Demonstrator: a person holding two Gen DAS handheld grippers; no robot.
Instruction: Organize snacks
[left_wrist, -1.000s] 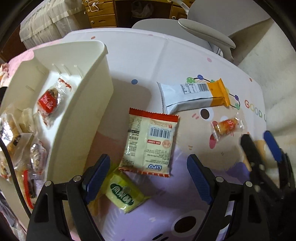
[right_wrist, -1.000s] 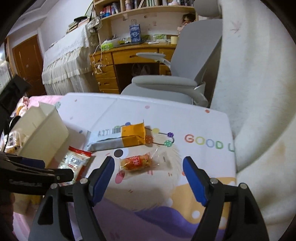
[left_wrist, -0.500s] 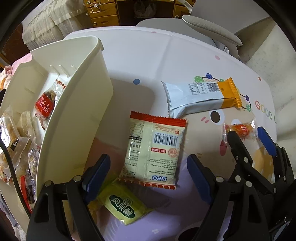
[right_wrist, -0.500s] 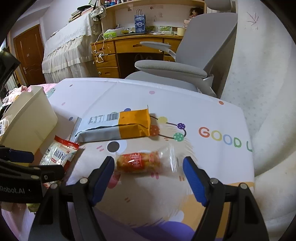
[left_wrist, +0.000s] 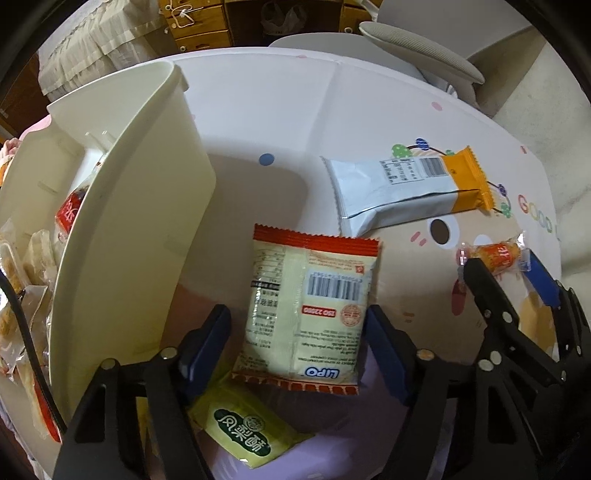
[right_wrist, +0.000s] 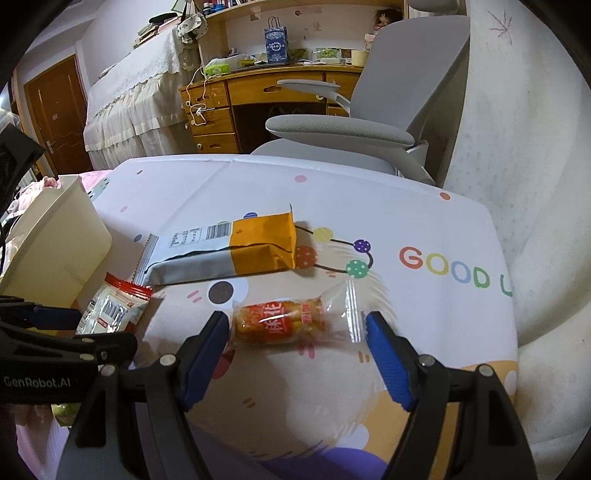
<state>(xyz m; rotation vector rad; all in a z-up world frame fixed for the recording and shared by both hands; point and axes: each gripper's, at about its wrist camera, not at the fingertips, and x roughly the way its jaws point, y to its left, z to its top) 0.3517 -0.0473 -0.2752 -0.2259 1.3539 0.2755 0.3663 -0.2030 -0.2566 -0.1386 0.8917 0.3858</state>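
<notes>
Beside the white bin (left_wrist: 122, 236), the cream packet (left_wrist: 306, 310) lies between the closing left tongs (left_wrist: 297, 347), unpinched, while the open right tongs (right_wrist: 295, 350) straddle the orange snack (right_wrist: 280, 321).

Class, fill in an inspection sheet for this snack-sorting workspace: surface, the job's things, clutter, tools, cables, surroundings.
Surface: cartoon-print tablecloth, mostly bare.
Job's things: cream plastic bin holding snacks; red-edged cream packet; white-and-orange packet; clear-wrapped orange snack; green packet.
Clutter: nothing seen.
Tools: left tool just closing around the cream packet, left pad not yet touching; right tool open astride the orange snack.
Cables: black cable beside the bin.
Surroundings: grey office chair, wooden desk.
</notes>
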